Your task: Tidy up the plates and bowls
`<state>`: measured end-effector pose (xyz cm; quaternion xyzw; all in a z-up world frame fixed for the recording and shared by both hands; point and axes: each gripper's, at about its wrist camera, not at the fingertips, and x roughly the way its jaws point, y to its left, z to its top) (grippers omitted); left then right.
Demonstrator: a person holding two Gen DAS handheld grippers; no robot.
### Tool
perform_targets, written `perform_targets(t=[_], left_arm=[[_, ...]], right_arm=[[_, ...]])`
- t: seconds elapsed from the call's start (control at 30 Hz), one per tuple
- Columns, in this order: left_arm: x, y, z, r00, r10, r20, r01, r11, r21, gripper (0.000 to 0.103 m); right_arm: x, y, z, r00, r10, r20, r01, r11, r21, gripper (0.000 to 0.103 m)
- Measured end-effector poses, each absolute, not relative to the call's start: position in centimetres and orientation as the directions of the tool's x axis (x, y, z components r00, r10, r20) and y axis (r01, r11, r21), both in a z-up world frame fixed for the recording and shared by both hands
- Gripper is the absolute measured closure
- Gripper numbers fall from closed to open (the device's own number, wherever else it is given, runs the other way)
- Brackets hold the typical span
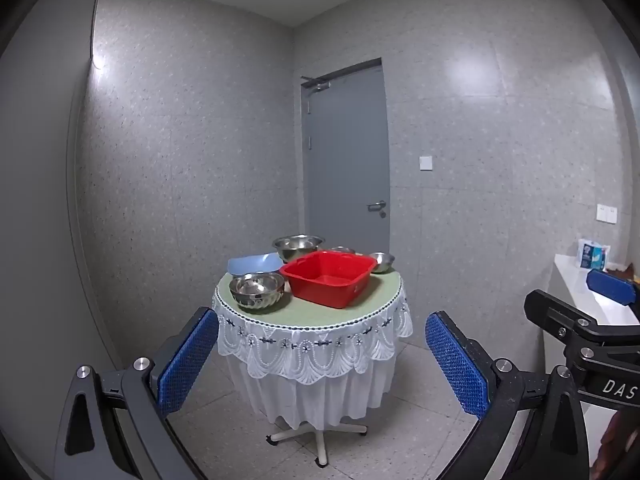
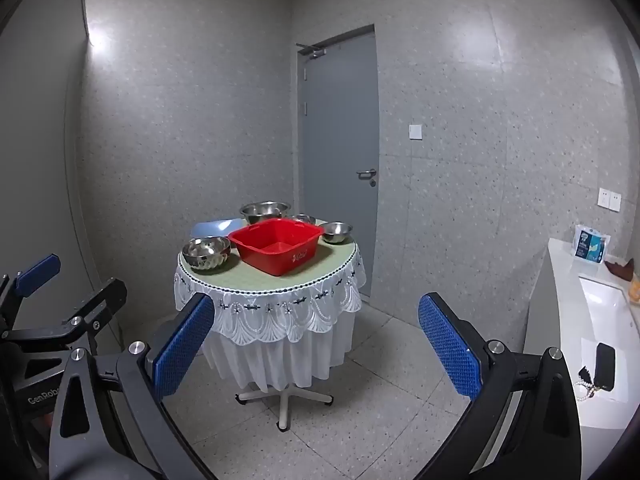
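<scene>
A small round table (image 1: 316, 314) with a white lace cloth stands ahead. On it sit a red plastic basin (image 1: 328, 278), a fluted steel bowl (image 1: 257, 289) at front left, a large steel bowl (image 1: 298, 246) at the back, a small steel bowl (image 1: 382, 261) at right and a pale blue plate (image 1: 254, 263) at left. The same set shows in the right wrist view: basin (image 2: 276, 245), fluted bowl (image 2: 207, 253), small bowl (image 2: 337, 231). My left gripper (image 1: 322, 364) and right gripper (image 2: 316, 350) are both open, empty, well short of the table.
A grey door (image 1: 346, 152) is behind the table. A white counter (image 2: 568, 288) with a sink (image 2: 608, 308) runs along the right wall, holding a tissue pack (image 2: 590, 246) and a dark key fob (image 2: 604, 364). Tiled floor lies between me and the table.
</scene>
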<state>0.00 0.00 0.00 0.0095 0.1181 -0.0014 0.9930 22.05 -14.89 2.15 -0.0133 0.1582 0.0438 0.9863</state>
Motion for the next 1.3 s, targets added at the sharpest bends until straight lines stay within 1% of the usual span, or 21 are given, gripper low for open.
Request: perform_targets(t=[0.47,1.3], left_arm=[[0.3,0.2,0.1,0.969,-0.009,-0.245,0.011,1.000,0.007,0.001],[0.5,-0.1,-0.2,0.973,-0.001,-0.232,0.003,1.000,0.007,0.001]], right_arm=[[22.7,-15.1,2.4,0.940,0.075,-0.333,-0.085,0.996,-0.015,0.000],[22.9,-15.6,1.7,0.937,0.089,-0.339,-0.096,0.995,-0.002,0.000]])
